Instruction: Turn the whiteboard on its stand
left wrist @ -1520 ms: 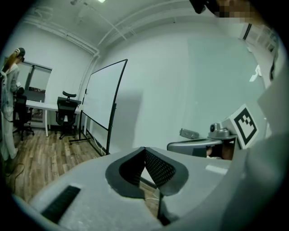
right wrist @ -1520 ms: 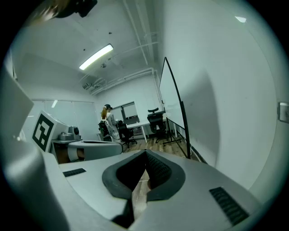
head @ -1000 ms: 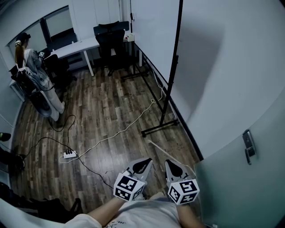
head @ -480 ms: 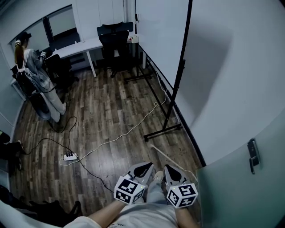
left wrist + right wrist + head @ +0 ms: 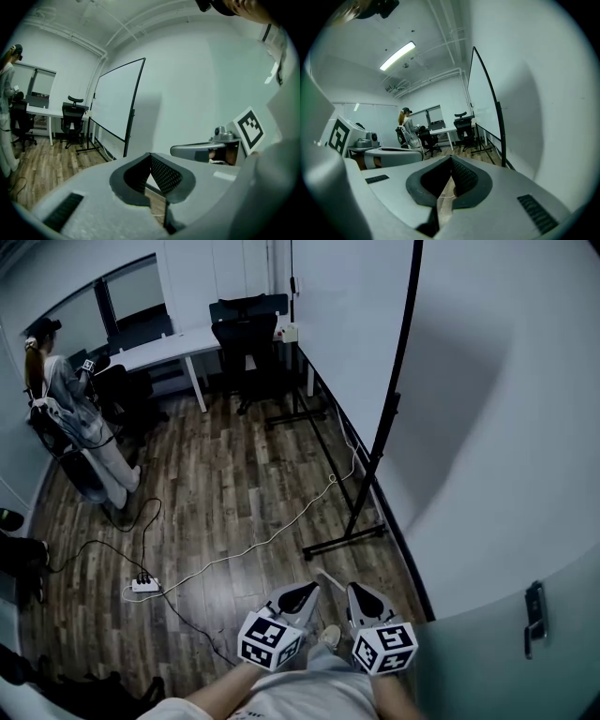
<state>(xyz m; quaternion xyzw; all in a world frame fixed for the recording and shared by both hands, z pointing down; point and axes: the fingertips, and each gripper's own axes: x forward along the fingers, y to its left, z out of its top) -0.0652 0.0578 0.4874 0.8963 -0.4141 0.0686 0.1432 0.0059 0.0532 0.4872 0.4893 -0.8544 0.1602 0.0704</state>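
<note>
Ahead, your left gripper (image 5: 302, 592) and right gripper (image 5: 367, 596) (both clenched, empty) point nearly level; whiteboard (image 5: 347, 334) runs upright along wall (image 5: 497, 381).

Under me runs a dark brown wood-plank floor (image 5: 225, 474). A small white power strip (image 5: 143, 584) lies on it to my left. A thin white cable (image 5: 272, 535) trails from the strip across the boards toward the plain pale wall (image 5: 506, 427) on my right, and a black cable (image 5: 94, 542) loops off the other way. At the far end stands a long white desk (image 5: 169, 345) with a black high-backed office chair (image 5: 246, 326) by its right end. A person (image 5: 70, 413) in light clothes stands by the desk's left end, beside another dark chair (image 5: 127, 390). Close at my right is a pale grey door (image 5: 487, 662) with a metal lever handle (image 5: 534, 620). Overhead glows a long strip light (image 5: 397, 56).
</note>
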